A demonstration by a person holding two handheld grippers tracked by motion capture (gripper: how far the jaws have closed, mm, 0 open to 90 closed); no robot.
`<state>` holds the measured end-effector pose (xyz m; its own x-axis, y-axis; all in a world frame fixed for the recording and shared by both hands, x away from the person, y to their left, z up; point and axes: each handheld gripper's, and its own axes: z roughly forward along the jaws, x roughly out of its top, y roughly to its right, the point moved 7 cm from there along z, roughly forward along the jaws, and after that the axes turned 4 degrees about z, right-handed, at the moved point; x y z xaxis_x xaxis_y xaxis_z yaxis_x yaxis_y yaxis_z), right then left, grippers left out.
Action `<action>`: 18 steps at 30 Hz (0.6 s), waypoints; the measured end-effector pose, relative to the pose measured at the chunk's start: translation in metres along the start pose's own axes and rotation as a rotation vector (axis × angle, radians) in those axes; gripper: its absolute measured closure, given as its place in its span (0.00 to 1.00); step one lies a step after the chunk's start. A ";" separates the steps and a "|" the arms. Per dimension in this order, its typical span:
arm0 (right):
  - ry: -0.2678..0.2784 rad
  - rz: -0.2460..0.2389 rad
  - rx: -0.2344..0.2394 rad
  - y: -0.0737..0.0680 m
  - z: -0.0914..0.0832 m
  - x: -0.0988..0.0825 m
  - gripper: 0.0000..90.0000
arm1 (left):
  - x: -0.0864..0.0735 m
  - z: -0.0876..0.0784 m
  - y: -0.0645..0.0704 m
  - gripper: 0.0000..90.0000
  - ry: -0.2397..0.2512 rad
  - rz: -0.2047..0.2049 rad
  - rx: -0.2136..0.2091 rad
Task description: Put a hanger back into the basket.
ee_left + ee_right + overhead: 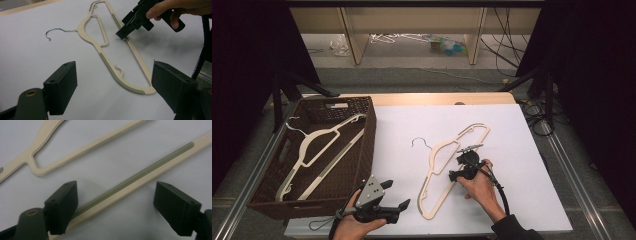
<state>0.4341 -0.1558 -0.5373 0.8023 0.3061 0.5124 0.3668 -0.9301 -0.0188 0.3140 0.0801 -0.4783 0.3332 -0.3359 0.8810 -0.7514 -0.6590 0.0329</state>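
Currently the cream hanger (451, 165) lies flat on the white sheet (522, 150), near the middle of the table, its wire hook (418, 141) pointing left. Right gripper (460, 168) is low over the hanger's bottom bar; its own view shows the jaws spread, the ribbed bar (140, 180) running between them, the left jaw tip over it; contact cannot be confirmed. Left gripper (394, 196) sits at the near edge, released, jaws wide, holding nothing. A second hanger (319, 152) rests in the brown wicker basket (371, 135) at left.
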 end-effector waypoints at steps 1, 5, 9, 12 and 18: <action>-0.004 0.002 -0.006 -0.001 0.000 0.000 0.21 | 0.000 0.000 0.000 0.23 -0.005 0.006 0.000; -0.029 -0.005 -0.002 -0.003 -0.001 0.000 0.26 | 0.000 0.000 0.000 0.23 -0.004 0.004 0.000; -0.076 -0.058 0.022 -0.002 -0.006 -0.003 0.33 | 0.000 -0.002 -0.001 0.23 -0.003 0.007 0.000; -0.115 -0.069 0.040 -0.001 -0.010 -0.006 0.38 | -0.001 -0.002 -0.001 0.24 -0.003 0.008 0.002; -0.163 -0.099 0.071 0.008 -0.018 -0.013 0.46 | -0.001 -0.003 0.000 0.24 0.005 0.005 -0.004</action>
<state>0.4182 -0.1708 -0.5289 0.8241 0.4295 0.3693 0.4754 -0.8789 -0.0389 0.3125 0.0822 -0.4776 0.3268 -0.3356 0.8835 -0.7554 -0.6545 0.0308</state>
